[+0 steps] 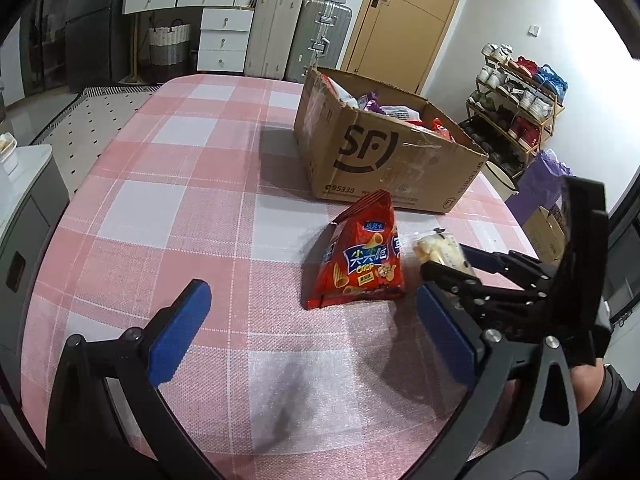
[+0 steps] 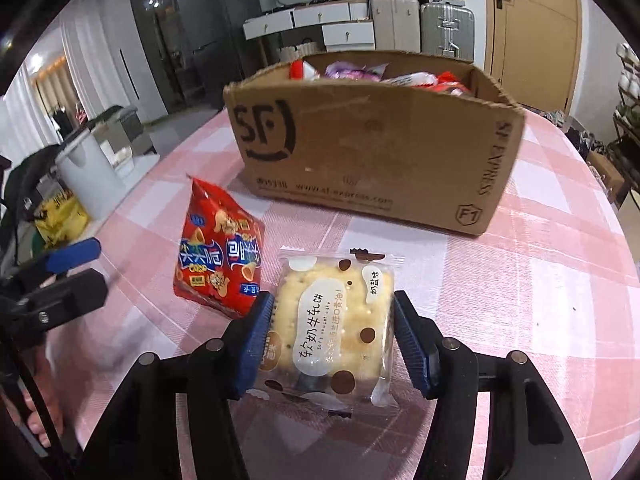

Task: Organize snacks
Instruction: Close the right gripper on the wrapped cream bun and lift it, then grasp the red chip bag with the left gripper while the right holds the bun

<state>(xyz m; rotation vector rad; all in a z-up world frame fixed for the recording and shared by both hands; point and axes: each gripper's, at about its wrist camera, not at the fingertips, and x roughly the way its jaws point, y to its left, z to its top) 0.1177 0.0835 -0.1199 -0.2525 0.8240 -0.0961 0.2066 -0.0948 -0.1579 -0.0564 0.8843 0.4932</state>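
A clear packet of nougat biscuits (image 2: 336, 328) with brown dots lies low over the pink checked tablecloth (image 2: 540, 280). My right gripper (image 2: 334, 346) is shut on it, one blue pad pressed on each side of the wrapper. In the left wrist view the same packet (image 1: 436, 250) shows in the right gripper (image 1: 444, 266). A red crisp bag (image 1: 360, 264) (image 2: 220, 264) stands just left of the packet. My left gripper (image 1: 312, 332) hangs open and holds nothing, in front of the red bag. The cardboard box (image 1: 384, 152) (image 2: 372, 152) behind holds several snack packets.
Beyond the table's right edge are a shoe rack (image 1: 516, 96) and a purple bag (image 1: 540, 184). Left of the table are a white bin (image 2: 88, 172) and a yellow bag (image 2: 60, 216). Suitcases (image 1: 296, 36) and white drawers (image 1: 222, 40) line the far wall.
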